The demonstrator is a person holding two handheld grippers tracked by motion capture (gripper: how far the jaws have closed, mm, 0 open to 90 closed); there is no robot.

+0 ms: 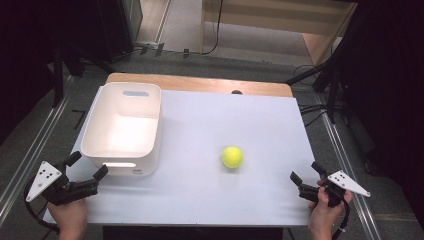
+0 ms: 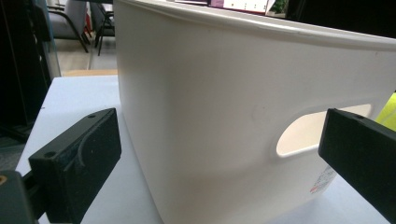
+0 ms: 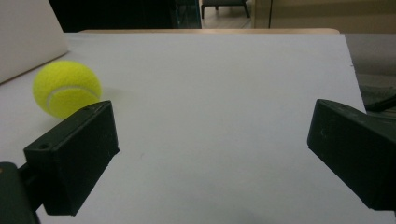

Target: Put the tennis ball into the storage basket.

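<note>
A yellow tennis ball (image 1: 232,157) lies on the white table top (image 1: 225,120), right of centre; the right gripper view has the ball (image 3: 67,87) at its left, beyond the left jaw. A white plastic bin (image 1: 122,129) with handle slots stands at the table's left; its near wall (image 2: 224,116) looms close in the left gripper view. My left gripper (image 1: 89,167) is open at the front left corner, just short of the bin. My right gripper (image 1: 306,171) is open at the front right, apart from the ball, nothing between its jaws.
The table's wooden far edge (image 1: 200,82) shows behind the white sheet. Metal rails (image 1: 30,150) run along both sides on the floor. Dark stands and cables (image 1: 325,80) sit off the far right corner.
</note>
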